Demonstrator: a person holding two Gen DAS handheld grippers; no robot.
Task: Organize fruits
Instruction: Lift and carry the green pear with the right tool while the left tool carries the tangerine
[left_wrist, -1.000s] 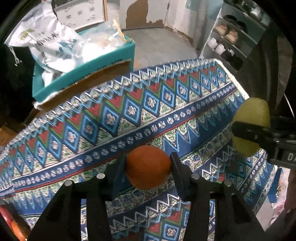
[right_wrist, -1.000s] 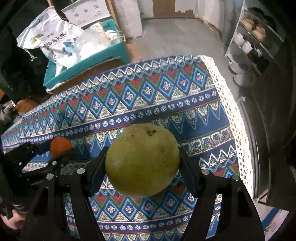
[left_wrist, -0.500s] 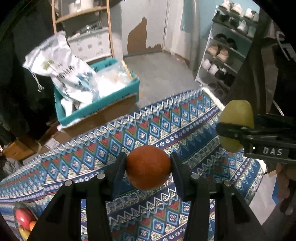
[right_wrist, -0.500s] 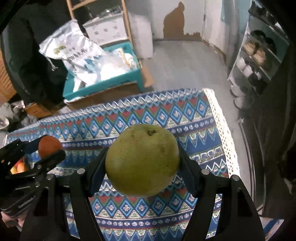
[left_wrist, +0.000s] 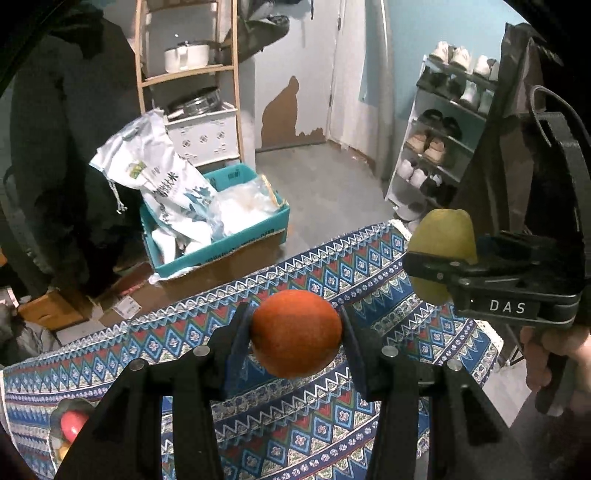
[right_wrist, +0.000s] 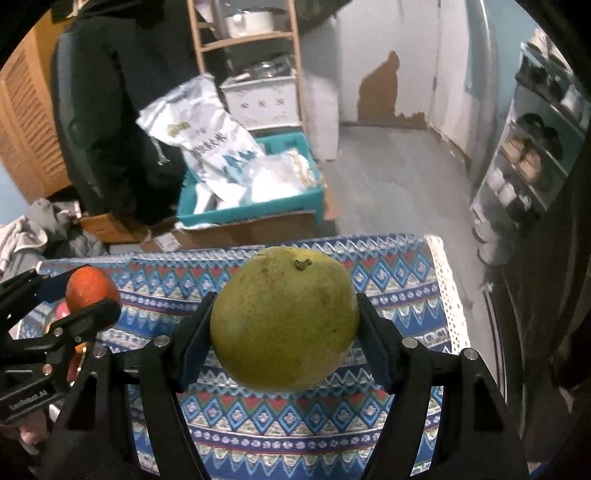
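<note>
Left claw: clamped on an orange, one pad on each side at its widest part, the fruit held in the air above the desk
Right claw: spread wide and clamped on a big yellow-green fruit, a pad against each flank, stem end tipped up and away from the claw
Where each fruit is: both clear of the desk; in the left view the right claw and its load hang off to the right and a little higher, well apart from the orange
Orange, handling: looks firm and light, with a dimpled skin that should give the pads some bite; the hold across the middle suits it
Green fruit, handling: likely the heavier by far, round and smooth; it fills most of the claw's reach, so it may roll or slip if tilted sharply; keep the pads on the widest line and squeeze no harder than needed, as the rind may bruise
Below and left of the left claw: other fruit, red and yellow, lies low on the desk; what holds it I cannot tell
Under both claws: patterned cloth covering the desk
</note>
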